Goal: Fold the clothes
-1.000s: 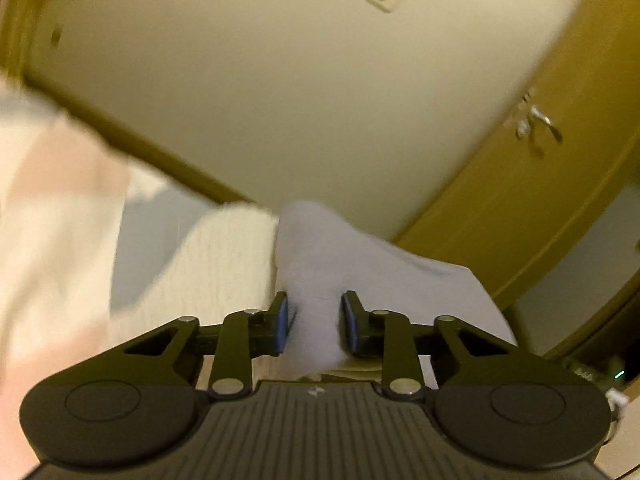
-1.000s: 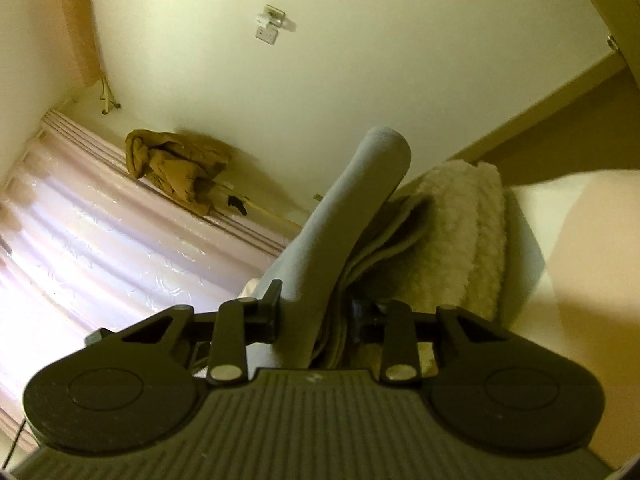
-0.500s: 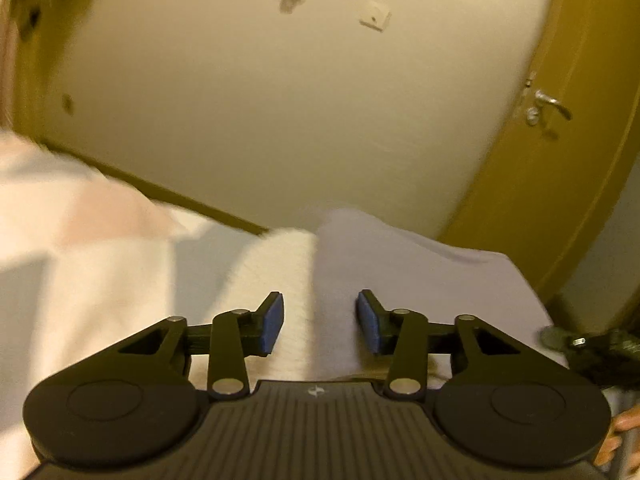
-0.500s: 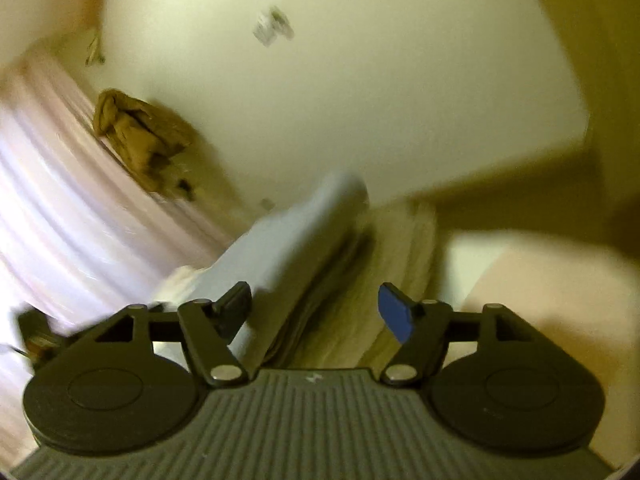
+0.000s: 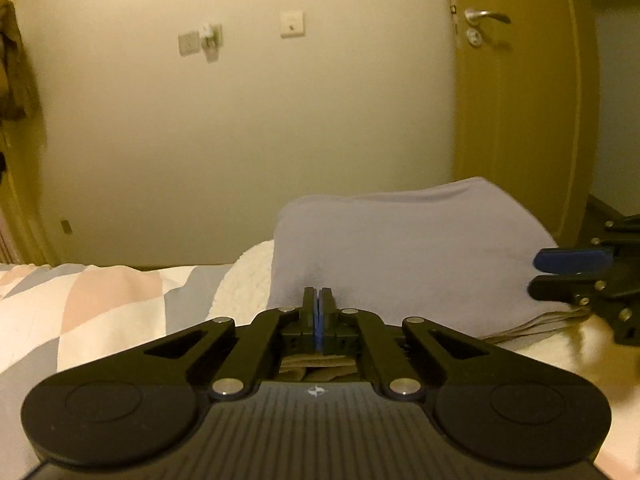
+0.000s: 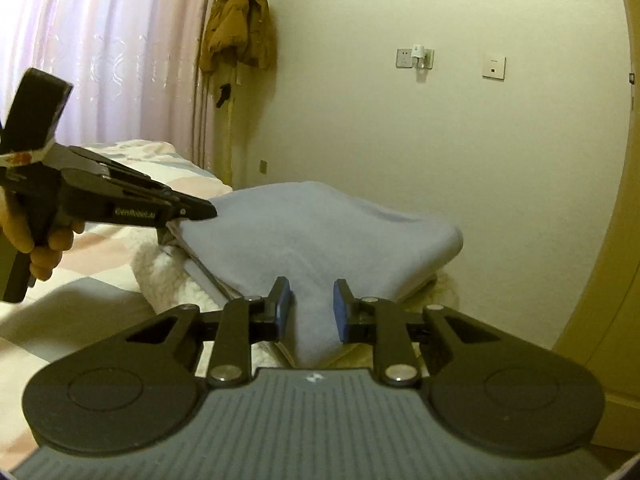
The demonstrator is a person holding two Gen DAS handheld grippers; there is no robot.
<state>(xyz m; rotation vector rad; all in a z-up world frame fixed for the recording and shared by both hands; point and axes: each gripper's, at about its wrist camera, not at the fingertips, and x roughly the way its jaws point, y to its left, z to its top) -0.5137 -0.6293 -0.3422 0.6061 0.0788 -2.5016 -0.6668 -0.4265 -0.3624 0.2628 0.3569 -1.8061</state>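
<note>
A folded grey-blue garment (image 5: 404, 248) lies on top of a stack of folded clothes, over a cream fleece (image 5: 248, 276), on the bed. It also shows in the right wrist view (image 6: 320, 236). My left gripper (image 5: 319, 308) is shut and empty, its tips at the garment's near edge. In the right wrist view it (image 6: 200, 212) touches the garment's left edge. My right gripper (image 6: 310, 312) is open, its jaws astride the garment's near corner without pinching it. It shows at the right edge of the left wrist view (image 5: 560, 276).
The bed has a pink, grey and white patterned cover (image 5: 100, 304). A cream wall (image 5: 240, 120) and a wooden door (image 5: 520, 100) stand behind. A brown jacket (image 6: 240, 36) hangs by the pale curtains (image 6: 100, 52).
Both grippers let go of the grey-blue garment, which now lies flat on the stack. The left gripper opened and then shut empty. The right gripper opened, then narrowed.
</note>
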